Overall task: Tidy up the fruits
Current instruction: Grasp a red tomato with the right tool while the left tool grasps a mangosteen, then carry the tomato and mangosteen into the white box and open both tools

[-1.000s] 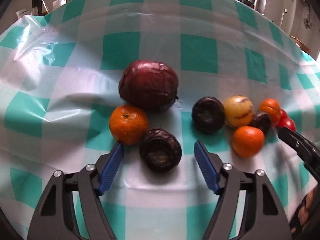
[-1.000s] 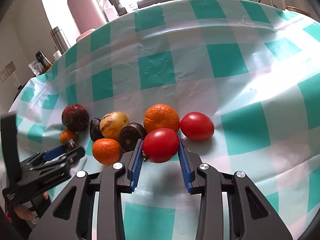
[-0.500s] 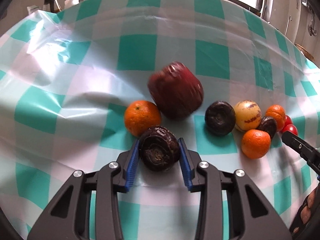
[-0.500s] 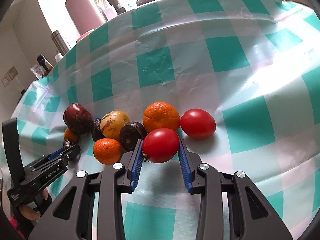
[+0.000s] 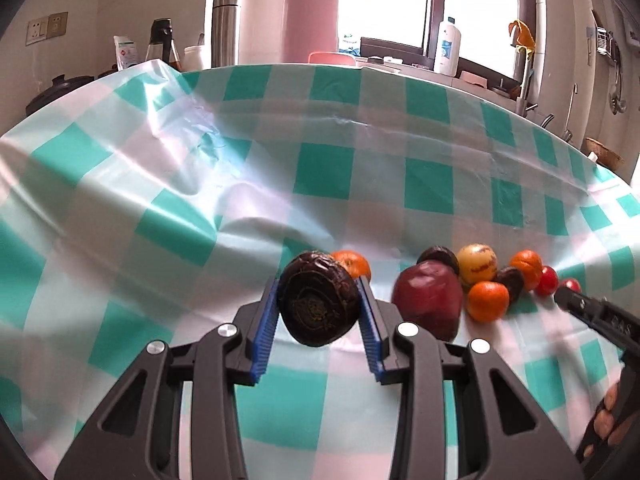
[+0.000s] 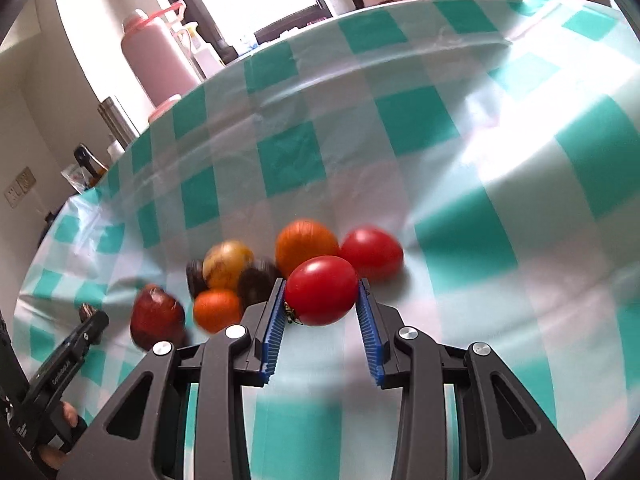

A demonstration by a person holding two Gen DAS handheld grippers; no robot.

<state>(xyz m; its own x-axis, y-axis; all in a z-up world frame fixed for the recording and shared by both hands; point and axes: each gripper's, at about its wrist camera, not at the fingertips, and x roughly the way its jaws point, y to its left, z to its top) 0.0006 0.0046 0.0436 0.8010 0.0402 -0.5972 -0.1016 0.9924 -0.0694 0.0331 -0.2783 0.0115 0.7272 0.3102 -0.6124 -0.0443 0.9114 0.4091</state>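
Two tools grip fruit: left tool [image 5: 320, 308] pinches a wrinkled dark fruit [image 5: 318, 304]; right tool [image 6: 322, 300] pinches a red tomato [image 6: 322, 290], another tomato [image 6: 372, 252] at two o'clock.

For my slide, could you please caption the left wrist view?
Left gripper clamps a dark wrinkled fruit above the checked cloth.

The left gripper [image 5: 319, 312] has its blue-padded jaws clamped on a dark, wrinkled passion fruit [image 5: 318, 299], held clear of the table [image 5: 120, 216], which wears a teal-and-white checked cloth. An orange [image 5: 353, 264] peeks out just behind the held fruit. To the right lies a large dark red fruit [image 5: 427, 300], blurred, with a cluster beside it: another dark passion fruit [image 5: 439, 257], a yellow fruit [image 5: 477, 264], two more oranges [image 5: 488, 301] and small red tomatoes [image 5: 547, 280]. The right gripper [image 5: 592, 314] reaches in from the right edge, near the tomatoes. A pink thermos [image 5: 310, 12] stands beyond the table by the window.
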